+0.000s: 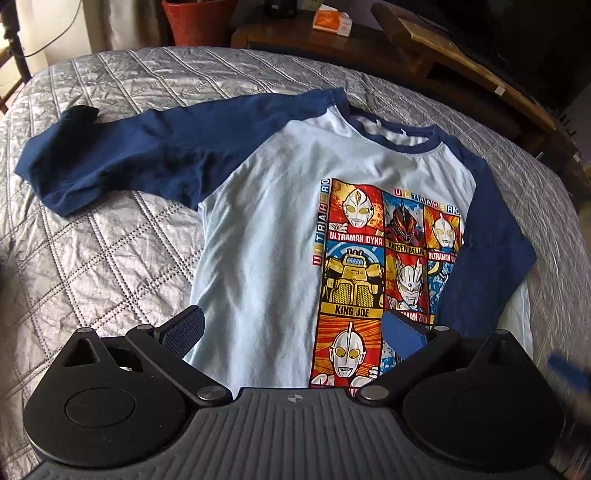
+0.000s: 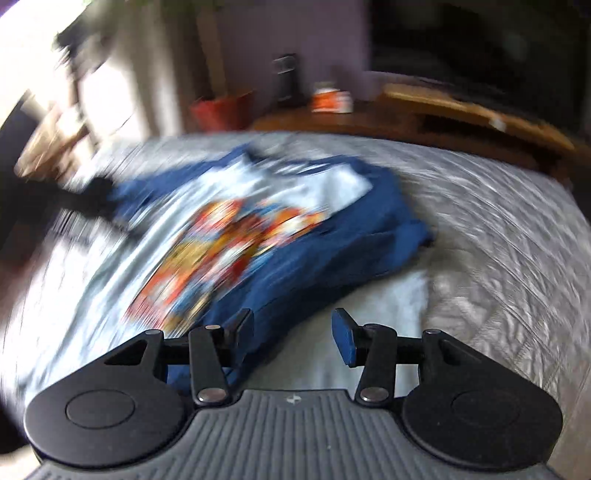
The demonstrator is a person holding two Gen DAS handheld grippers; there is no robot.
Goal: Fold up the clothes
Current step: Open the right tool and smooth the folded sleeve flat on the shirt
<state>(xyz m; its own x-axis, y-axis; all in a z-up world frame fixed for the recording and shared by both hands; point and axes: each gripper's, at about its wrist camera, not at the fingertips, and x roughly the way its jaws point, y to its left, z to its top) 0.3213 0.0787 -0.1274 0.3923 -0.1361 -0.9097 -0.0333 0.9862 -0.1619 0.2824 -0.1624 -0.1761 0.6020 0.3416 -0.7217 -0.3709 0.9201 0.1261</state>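
One sleeve is in and one is left, as far as these views show: the raglan T-shirt point(image 1: 273, 206) lies face up on the quilted bedspread point(image 1: 92, 258), its navy right-hand sleeve point(image 1: 491, 236) already laid over the body beside the Ultraman print point(image 1: 384, 273), while the other navy sleeve point(image 1: 110, 158) lies spread out flat toward the left edge of the bed. Your left gripper point(image 1: 295, 332) sits low over the hem, jaws spread wide with nothing between them. Your right gripper point(image 2: 293, 334) is likewise parted and empty, just above the folded sleeve point(image 2: 314, 266); its view is badly blurred, so finer detail there cannot be read. I'd judge you are roughly a third through: the outstretched sleeve needs bringing across, then the body wants folding up from hem toward collar point(image 1: 402, 142). Beyond the bed stand a red pot point(image 1: 199, 22) and a wooden cabinet point(image 1: 461, 74).
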